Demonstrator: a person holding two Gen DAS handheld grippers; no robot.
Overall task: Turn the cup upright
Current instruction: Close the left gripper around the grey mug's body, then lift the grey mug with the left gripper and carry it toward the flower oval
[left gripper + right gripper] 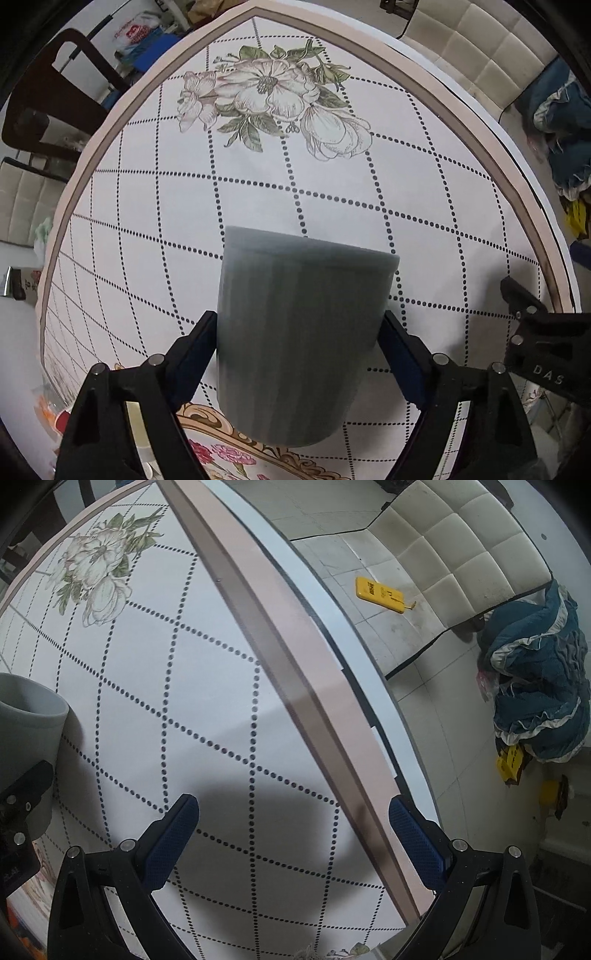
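Note:
A grey-green cup (pixel 299 332) fills the lower middle of the left wrist view, motion-blurred, wide end away from the camera and rounded end near it. My left gripper (pixel 297 328) is shut on the cup, a blue pad pressed against each side. The cup is held above the patterned tablecloth (pixel 258 177). The cup also shows at the left edge of the right wrist view (pixel 29 716), with the left gripper's black finger against it. My right gripper (pixel 293 816) is open and empty over the table's right edge. The right gripper's body shows in the left wrist view (pixel 543 336).
The round table has a pink and brown border (pixel 295 672) and a white rim. On the floor lie a yellow card (pixel 380 592), a teal garment (pixel 543 686) and a cream quilted chair (pixel 454 546). A dark chair (pixel 59 96) stands at far left.

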